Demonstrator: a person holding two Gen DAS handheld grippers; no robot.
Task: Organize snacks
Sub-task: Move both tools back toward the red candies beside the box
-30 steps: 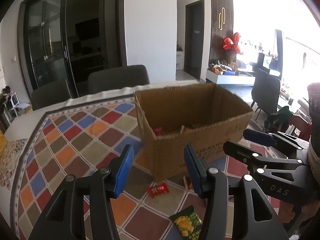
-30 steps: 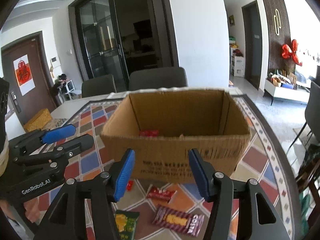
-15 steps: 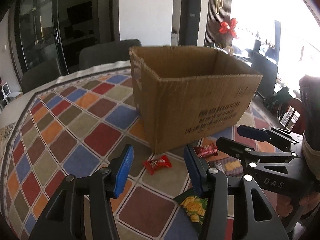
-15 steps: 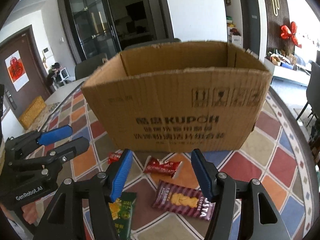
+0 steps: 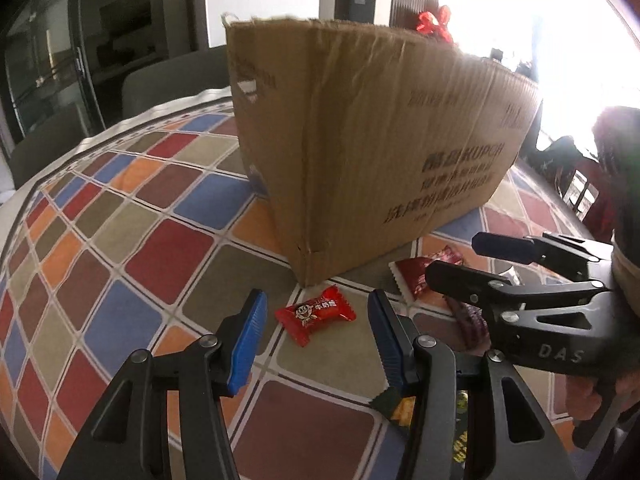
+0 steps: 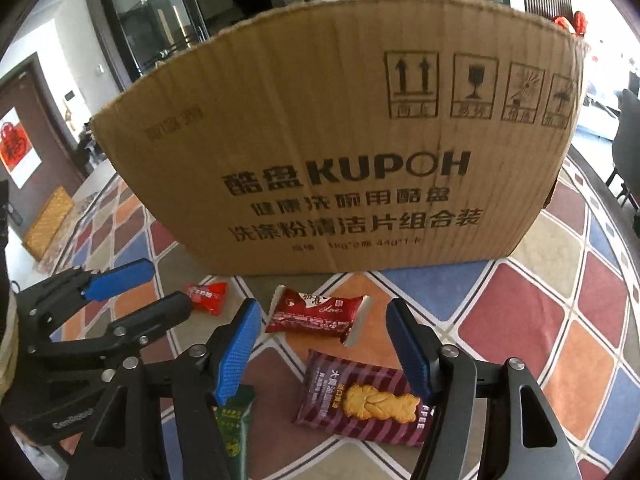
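L gripper (image 5: 316,326): jaws spread wide, blue pads (image 5: 246,344) facing each other, nothing between them, held low and pointing fwd. R gripper (image 6: 324,344): also spread wide, nothing clamped, low, pointing fwd. The two sit side by side, close but apart; each shows at the edge of the other's view. Bit of hand (image 5: 592,400) visible behind R gripper's body.
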